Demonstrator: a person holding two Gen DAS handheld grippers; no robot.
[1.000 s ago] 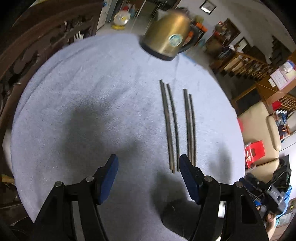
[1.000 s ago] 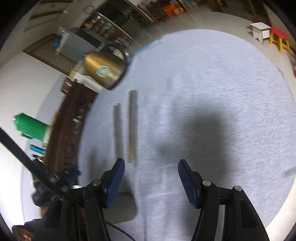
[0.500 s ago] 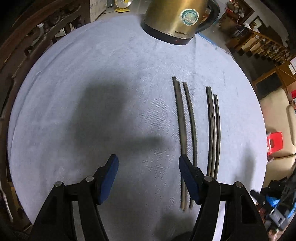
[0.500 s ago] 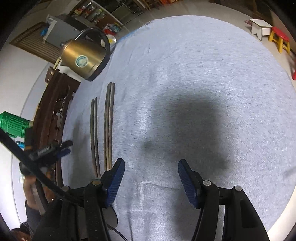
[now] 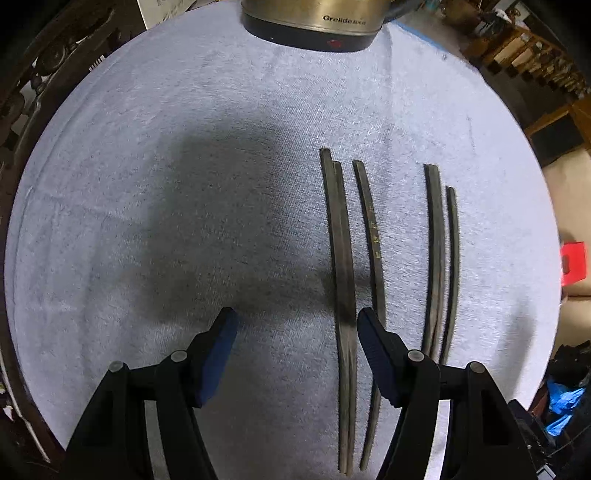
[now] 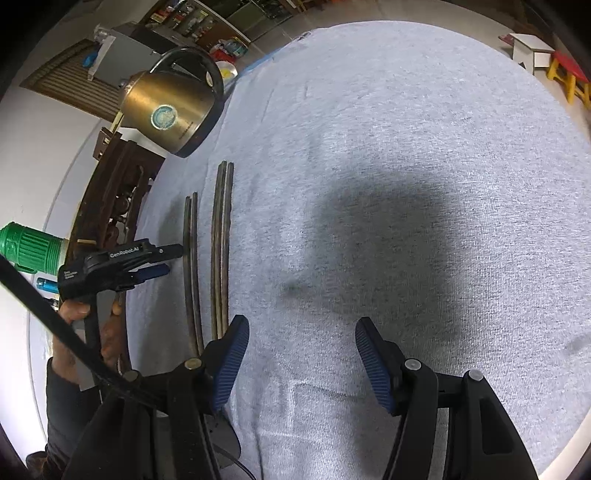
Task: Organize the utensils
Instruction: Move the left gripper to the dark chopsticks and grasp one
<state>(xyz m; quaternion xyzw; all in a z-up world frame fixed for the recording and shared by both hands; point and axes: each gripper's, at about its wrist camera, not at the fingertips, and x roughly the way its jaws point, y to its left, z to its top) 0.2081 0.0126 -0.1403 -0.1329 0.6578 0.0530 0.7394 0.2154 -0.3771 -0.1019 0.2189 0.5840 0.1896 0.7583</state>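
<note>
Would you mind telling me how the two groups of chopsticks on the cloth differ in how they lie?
In the left wrist view, the left group of chopsticks runs between the open fingers of the left gripper; the right group of chopsticks lies outside it. The left group reaches nearer the kettle; the right group starts further back. Both are dark, slim and roughly parallel on the grey cloth.

Dark, slender chopsticks [image 5: 341,258] lie flat on the grey cloth, roughly parallel, in two groups.
</note>
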